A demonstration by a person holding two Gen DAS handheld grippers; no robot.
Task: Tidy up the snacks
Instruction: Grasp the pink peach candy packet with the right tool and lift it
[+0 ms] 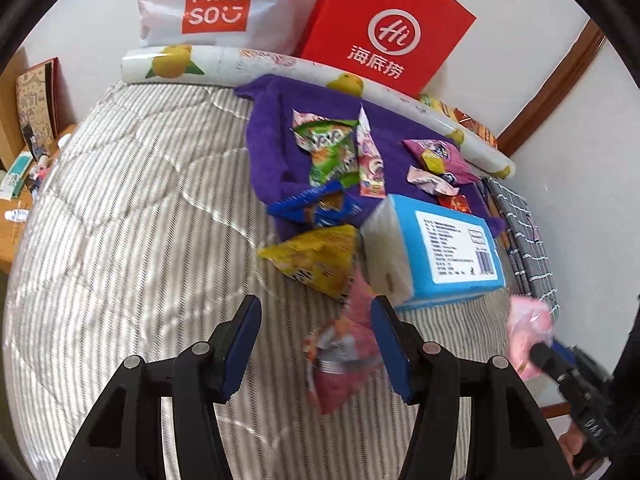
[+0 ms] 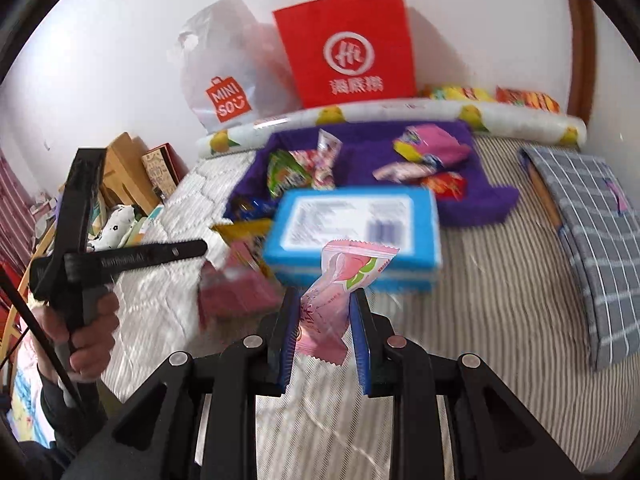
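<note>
My right gripper is shut on a pink wrapped snack, held up above the striped bed cover. In the left wrist view that same snack shows blurred at the right edge. My left gripper is open over a pink-red packet on the cover; its left pad stands well off the packet. More snacks lie on a purple cloth: a green packet, a blue packet and pink ones. A yellow packet lies at the cloth's near edge.
A blue tissue box sits beside the yellow packet. Against the wall stand a red paper bag, a white MINISO bag and a lemon-print roll. A grey checked cushion lies right; a cluttered desk stands left.
</note>
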